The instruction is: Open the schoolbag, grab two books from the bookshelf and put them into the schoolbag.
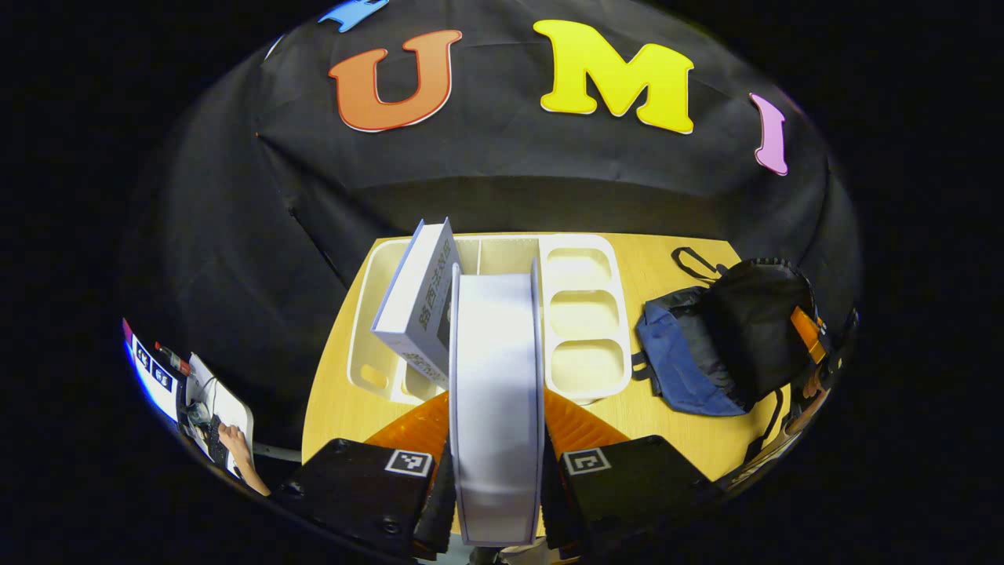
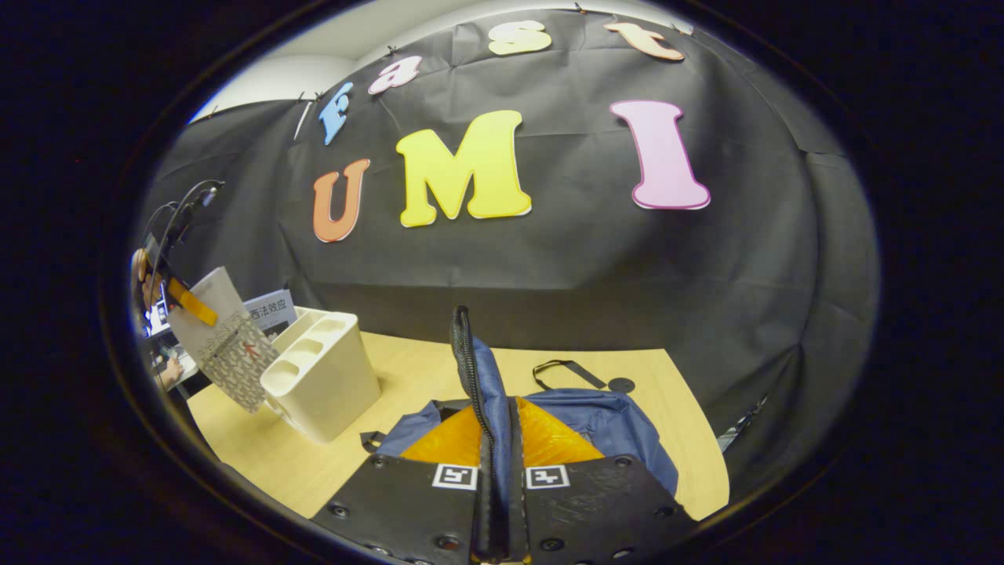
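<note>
Schoolbag (image 1: 729, 345) is lying on the right part of the tabletop (image 1: 667, 275), to the right of the white bookshelf (image 1: 584, 314), and I am judging that it is already open. My right claw (image 2: 494, 439) is pinching the zippered edge of the bag (image 2: 471, 369) and is lifting it up, so the mouth is staying wide. My left claw (image 1: 496, 463) is pressing on both covers of a pale book (image 1: 496, 377) and is holding it upright, above the near side of the bookshelf. A second book (image 1: 416, 298) is leaning in the left compartment of the bookshelf. So I am thinking that the opening is done and the first book is taken but not yet inside the bag. Carrying it to the right, putting it in, and taking the second book are remaining.
</note>
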A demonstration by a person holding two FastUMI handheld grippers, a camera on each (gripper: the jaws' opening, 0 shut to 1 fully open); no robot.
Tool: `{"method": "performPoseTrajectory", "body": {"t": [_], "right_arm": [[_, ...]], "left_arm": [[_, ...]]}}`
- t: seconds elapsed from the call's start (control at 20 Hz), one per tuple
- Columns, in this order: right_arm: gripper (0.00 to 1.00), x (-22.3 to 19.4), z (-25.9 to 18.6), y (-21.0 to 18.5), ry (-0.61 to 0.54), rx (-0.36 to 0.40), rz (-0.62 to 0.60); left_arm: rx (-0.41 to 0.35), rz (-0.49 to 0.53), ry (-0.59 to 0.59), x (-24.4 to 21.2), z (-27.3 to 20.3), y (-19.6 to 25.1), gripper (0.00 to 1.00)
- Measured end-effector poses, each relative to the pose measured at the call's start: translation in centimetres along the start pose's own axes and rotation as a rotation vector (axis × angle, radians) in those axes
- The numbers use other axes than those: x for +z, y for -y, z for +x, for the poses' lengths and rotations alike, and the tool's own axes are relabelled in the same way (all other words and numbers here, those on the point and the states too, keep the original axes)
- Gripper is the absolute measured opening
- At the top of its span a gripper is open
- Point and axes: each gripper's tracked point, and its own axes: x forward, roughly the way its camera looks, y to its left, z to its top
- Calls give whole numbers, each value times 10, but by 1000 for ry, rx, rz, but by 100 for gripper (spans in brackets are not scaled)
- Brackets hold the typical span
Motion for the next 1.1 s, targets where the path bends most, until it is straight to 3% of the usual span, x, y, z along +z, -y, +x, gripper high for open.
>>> {"method": "performPoseTrajectory", "body": {"t": [0.3,0.35,0.4,0.7,0.8,0.85,0.95,1.1], "right_arm": [[9,-16,-3,-6,-20,12,4],[8,-17,-4,-6,-22,12,-1],[8,-19,-4,-5,-24,9,-6],[8,-21,-3,-3,-3,0,77],[8,-19,-3,-4,-3,-2,79],[8,-18,-2,-5,-4,-6,70],[8,-19,0,-10,-12,-6,56],[8,-23,1,-14,-21,-8,46]], "left_arm": [[-40,1,55,-39,-35,7,51],[-44,-3,63,-43,-38,9,46],[-53,-12,72,-46,-40,12,51],[-94,-112,56,-75,-44,19,47],[-130,-138,55,-85,-47,25,51],[-155,-151,59,-87,-49,31,46],[-201,-165,76,-89,-53,41,50],[-262,-158,104,-84,-57,58,46]]}}
